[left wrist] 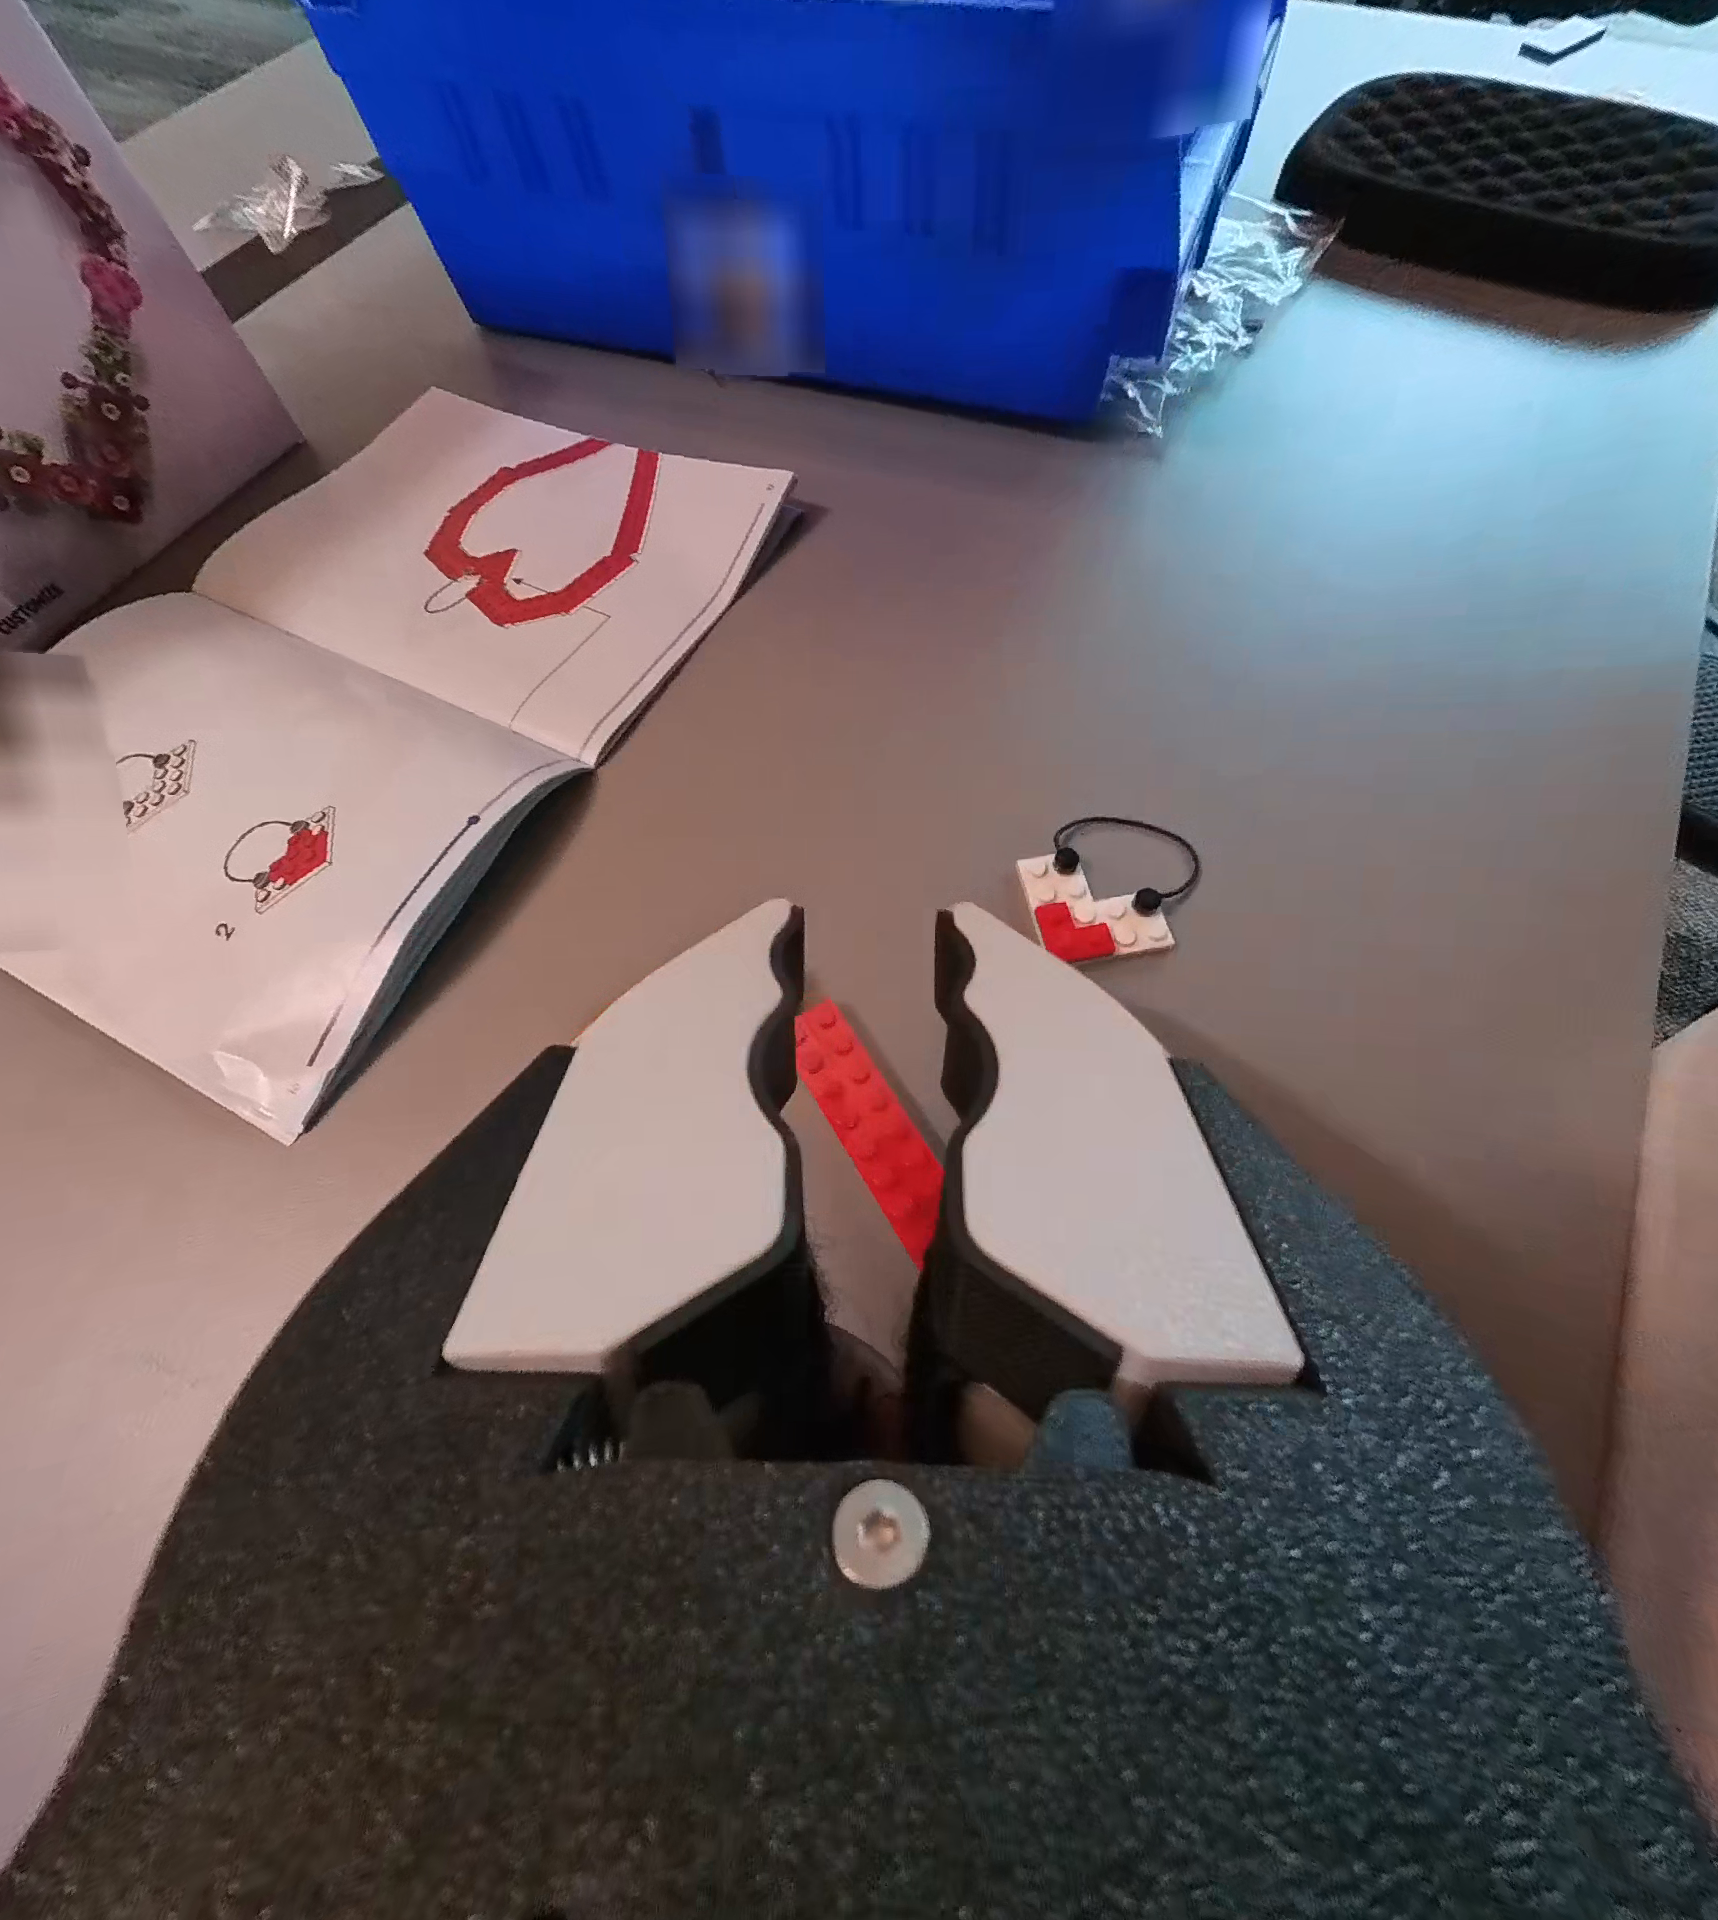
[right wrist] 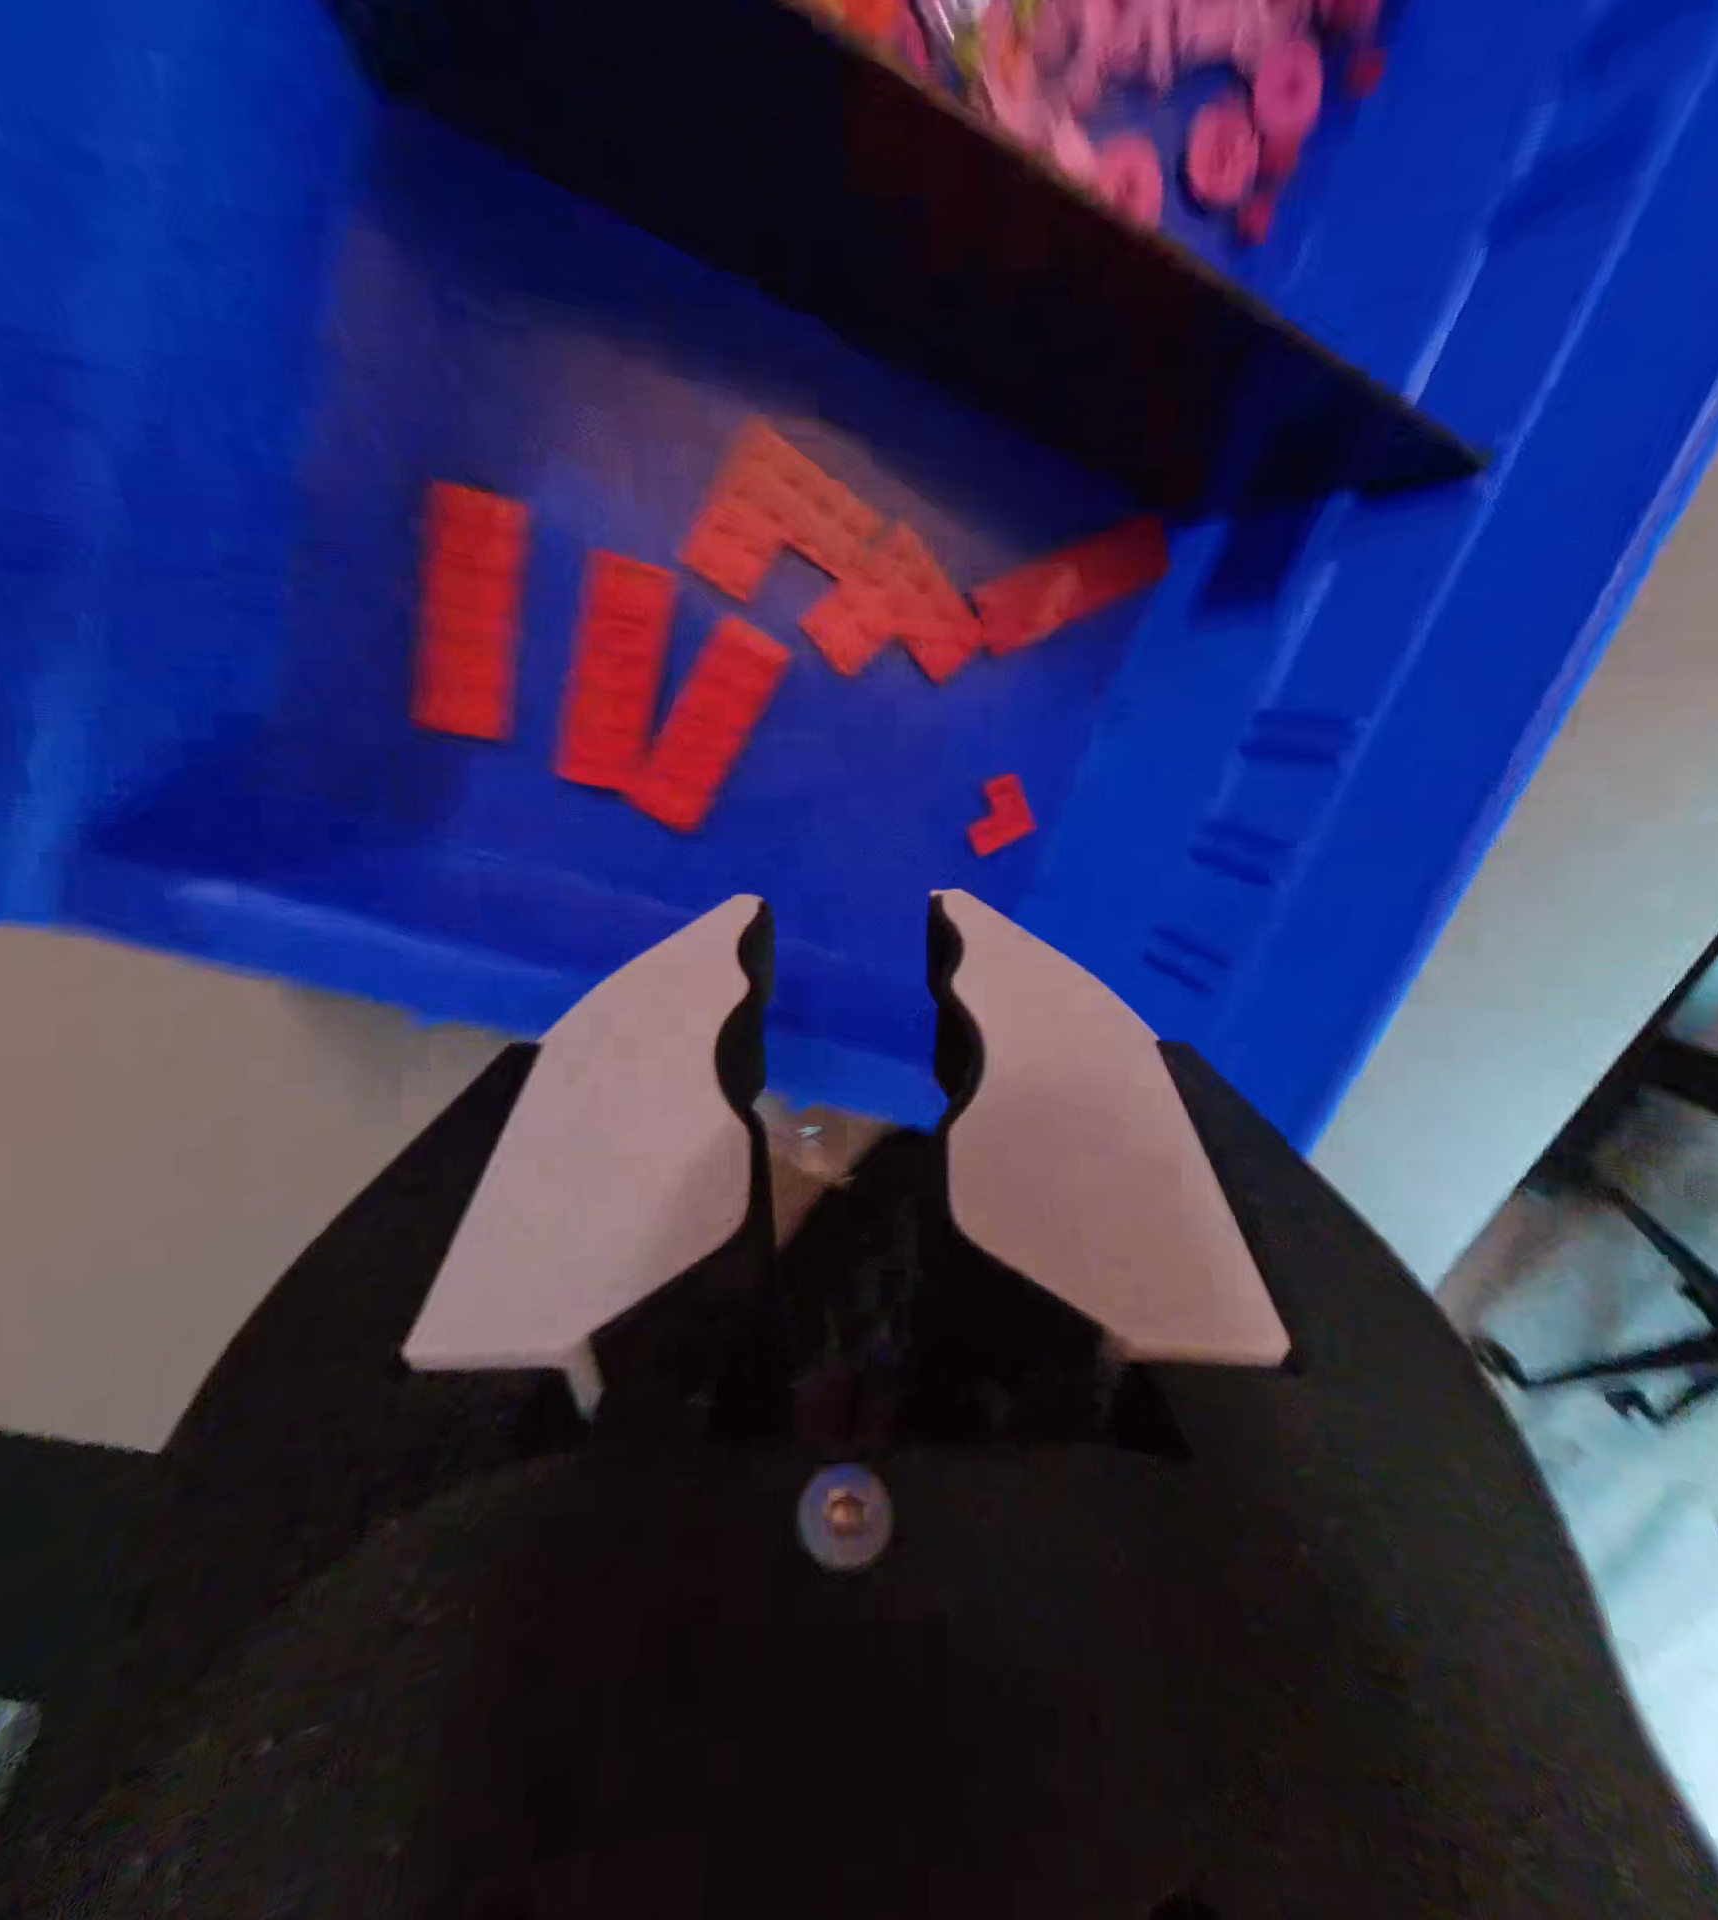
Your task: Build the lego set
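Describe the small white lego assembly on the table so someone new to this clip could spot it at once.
Start at the blue crate at the back of the grey table, then come toward the left gripper. Just right of its fingers lies a small white plate. Unlike the loose red plate nearby, it carries a red corner piece and a black cord loop.

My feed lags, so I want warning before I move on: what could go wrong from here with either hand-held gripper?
1. The long red plate lies slantwise under the open left hand-held gripper; closing now may pinch it askew.
2. The right hand-held gripper hangs open over the blue bin, where red plates overlap; it may grab two.
3. The white plate assembly sits loose nearby and could be knocked.
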